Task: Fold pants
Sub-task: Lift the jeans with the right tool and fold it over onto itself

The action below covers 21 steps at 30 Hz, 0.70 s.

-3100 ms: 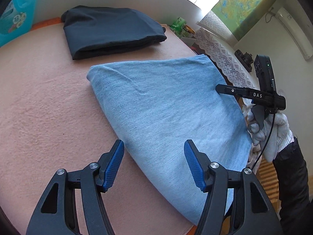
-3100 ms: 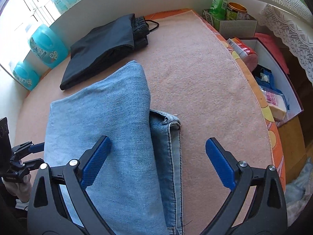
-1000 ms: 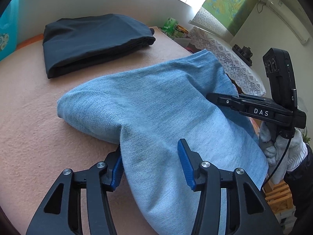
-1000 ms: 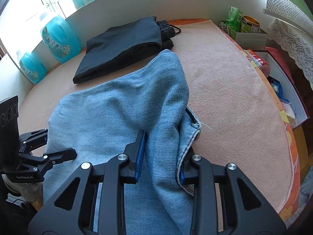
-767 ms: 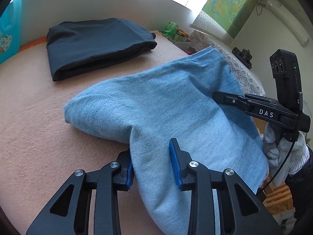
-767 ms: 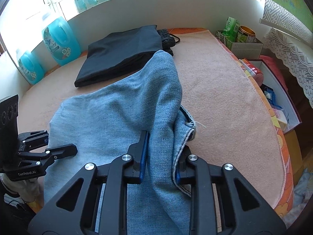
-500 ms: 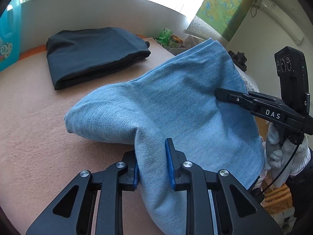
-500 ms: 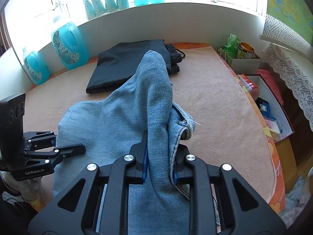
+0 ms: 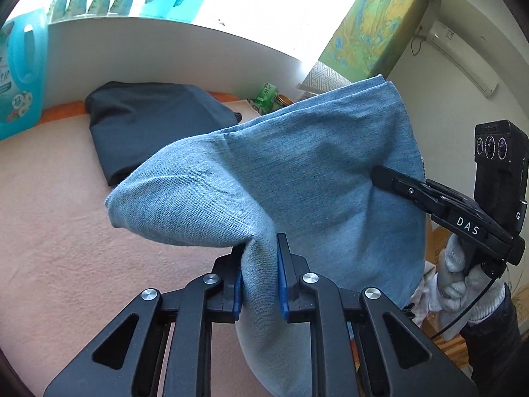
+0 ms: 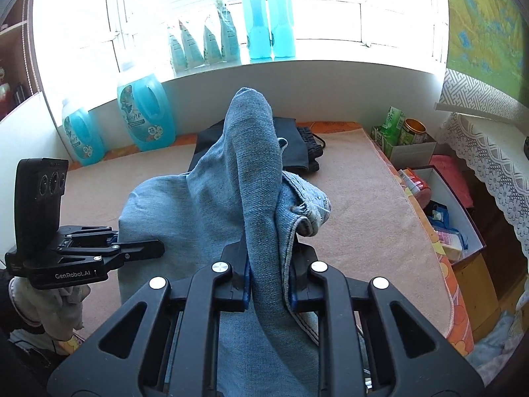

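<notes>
Clamping down on bunched cloth, both jaws having just closed, left gripper (image 9: 259, 273) and right gripper (image 10: 268, 276) now lift the light-blue folded denim pants (image 9: 297, 178) off the peach tabletop (image 9: 59, 231), ready to fold toward the black folded garment (image 9: 148, 122)

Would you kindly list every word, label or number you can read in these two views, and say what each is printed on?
"DAS": white letters on the right gripper.
"GenRobot.AI": on the body of the left gripper.
"72": round badge on the big blue detergent bottle.
Green carton: characters too small to read.
Script brand on the bottles: too blurred.
</notes>
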Each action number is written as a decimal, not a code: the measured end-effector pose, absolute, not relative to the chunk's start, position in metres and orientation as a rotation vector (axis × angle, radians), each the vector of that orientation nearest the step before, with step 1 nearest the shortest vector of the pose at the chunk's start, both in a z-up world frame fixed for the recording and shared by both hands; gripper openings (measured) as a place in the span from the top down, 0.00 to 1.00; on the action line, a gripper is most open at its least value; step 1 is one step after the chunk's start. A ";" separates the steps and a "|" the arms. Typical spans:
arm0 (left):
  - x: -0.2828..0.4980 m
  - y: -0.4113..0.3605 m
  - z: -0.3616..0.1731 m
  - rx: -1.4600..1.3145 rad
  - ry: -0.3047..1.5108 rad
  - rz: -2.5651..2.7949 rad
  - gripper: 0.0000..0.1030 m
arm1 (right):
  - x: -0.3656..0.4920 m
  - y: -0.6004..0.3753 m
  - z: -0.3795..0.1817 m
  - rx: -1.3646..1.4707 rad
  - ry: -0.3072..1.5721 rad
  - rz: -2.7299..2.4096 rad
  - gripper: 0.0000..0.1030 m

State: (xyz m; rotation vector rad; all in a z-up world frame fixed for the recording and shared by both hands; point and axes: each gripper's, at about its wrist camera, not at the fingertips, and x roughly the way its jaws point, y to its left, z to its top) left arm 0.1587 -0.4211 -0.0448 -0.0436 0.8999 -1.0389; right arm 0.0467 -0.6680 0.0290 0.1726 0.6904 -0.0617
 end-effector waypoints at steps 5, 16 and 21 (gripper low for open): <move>0.180 -0.413 -0.011 -0.063 0.817 -1.016 0.86 | 0.068 -0.664 0.057 0.162 0.622 -0.034 0.84; 0.271 -0.421 0.041 -0.044 0.680 -0.922 0.87 | 0.181 -0.679 0.086 0.183 0.548 0.020 0.85; 0.317 -0.431 0.037 -0.041 0.680 -0.895 0.87 | 0.243 -0.695 0.073 0.213 0.567 0.048 0.85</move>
